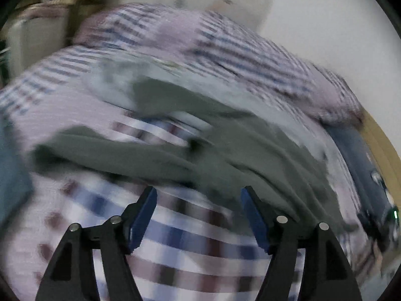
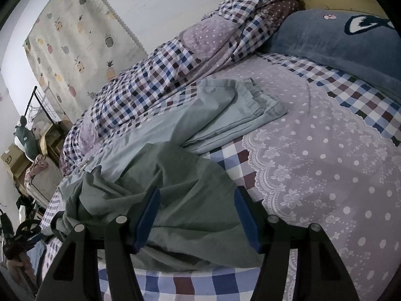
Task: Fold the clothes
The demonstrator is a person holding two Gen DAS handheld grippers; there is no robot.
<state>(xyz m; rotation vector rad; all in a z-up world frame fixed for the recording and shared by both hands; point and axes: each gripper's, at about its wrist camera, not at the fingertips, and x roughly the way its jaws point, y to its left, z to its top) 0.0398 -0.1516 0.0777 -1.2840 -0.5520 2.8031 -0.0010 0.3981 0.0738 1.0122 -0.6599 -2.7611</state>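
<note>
Right now both tools hover low over the bed (image 2: 325,175), and neither has hold of anything: the left gripper (image 1: 199,215) has its jaws spread wide with only checked bedsheet (image 1: 175,238) showing between them, and the right gripper (image 2: 196,219) is just as open, its blue pads either side of a rumpled stretch of cloth. That cloth is the grey-green garment (image 2: 180,188), lying crumpled near the edge of the mattress, partly over a paler blue-grey piece (image 2: 150,135); further up the bed sits a light blue item (image 2: 238,110) already folded flat, well apart from the blue pillow (image 2: 338,42) at the headboard. From where I stand the main risk looks like grabbing too much: the dark garment overlaps the pale one, so a pinch taken deep could catch both layers, or the sheet under them, and drag the lot. The left view is badly smeared, which suggests that hand is moving fast, and a hasty closure could miss the hem altogether. As for how the garment lies, its long axis seems to run from the foot-side edge up toward the folded pile, slanting across the bed; in the left view a long strip of it stretches sideways, but I cannot tell a sleeve from a leg, nor which end is the top.
</note>
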